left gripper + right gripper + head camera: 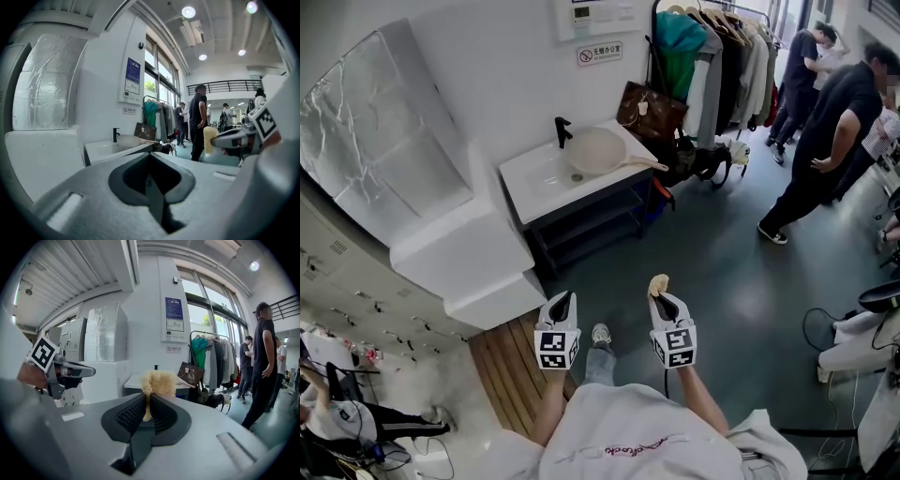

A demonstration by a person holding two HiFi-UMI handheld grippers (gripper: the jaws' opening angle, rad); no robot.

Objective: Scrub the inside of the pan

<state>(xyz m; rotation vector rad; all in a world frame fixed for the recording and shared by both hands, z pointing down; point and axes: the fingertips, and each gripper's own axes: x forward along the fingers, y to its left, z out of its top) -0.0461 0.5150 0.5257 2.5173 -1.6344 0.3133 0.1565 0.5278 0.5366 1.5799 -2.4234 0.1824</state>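
Over the grey floor (609, 272), well short of the white sink counter (525, 192), we hold both tongs out ahead of us, side by side and apart. Our left tongs (565, 298) are fully closed, jaw against jaw, with nothing between them. Our right tongs (659, 296) are clamped on a yellowish sponge (658, 283), which is pinched by its lower part between the ribbed pads and fluffs out above the tips. We see the pan (598, 150) lying in the basin at the right end of the counter, its long handle (642, 165) reaching toward the counter's front right corner. A black tap (562, 131) stands at the back edge, just left of the pan. Beyond the counter's right end we see a brown handbag (652, 111) beside a rack of clothes (722, 56), and several people (825, 141) stand farther off on the floor.
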